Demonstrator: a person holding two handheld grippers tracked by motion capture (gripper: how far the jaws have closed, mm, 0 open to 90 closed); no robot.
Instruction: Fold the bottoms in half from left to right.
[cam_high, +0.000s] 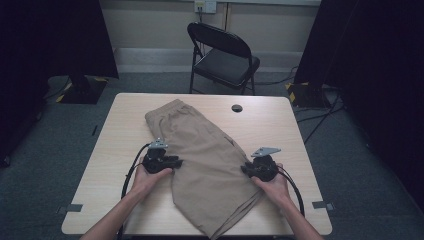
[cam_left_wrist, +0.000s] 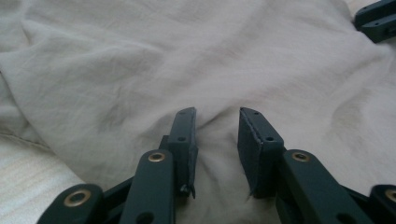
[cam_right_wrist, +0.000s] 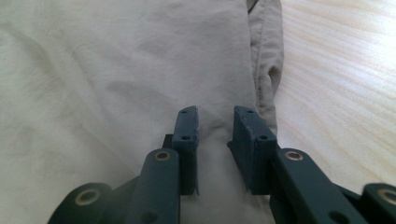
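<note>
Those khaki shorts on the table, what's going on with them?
A person works on the khaki shorts lying flat on the wooden table, a hand-held gripper at each side edge. The left gripper and the right gripper both sit low over the cloth with a gap between the jaws; a little fabric humps up in each gap, but neither clearly pinches it yet. The shorts look unfolded.

Plain tan shorts (cam_high: 207, 162) lie on a pale, wood-grained bench (cam_high: 280, 120). Both the left gripper (cam_high: 176, 163) and the right gripper (cam_high: 245, 169) are black, each topped by a grey plate. The folding chair (cam_high: 222, 55) at upper centre is black, on grey carpet.
</note>
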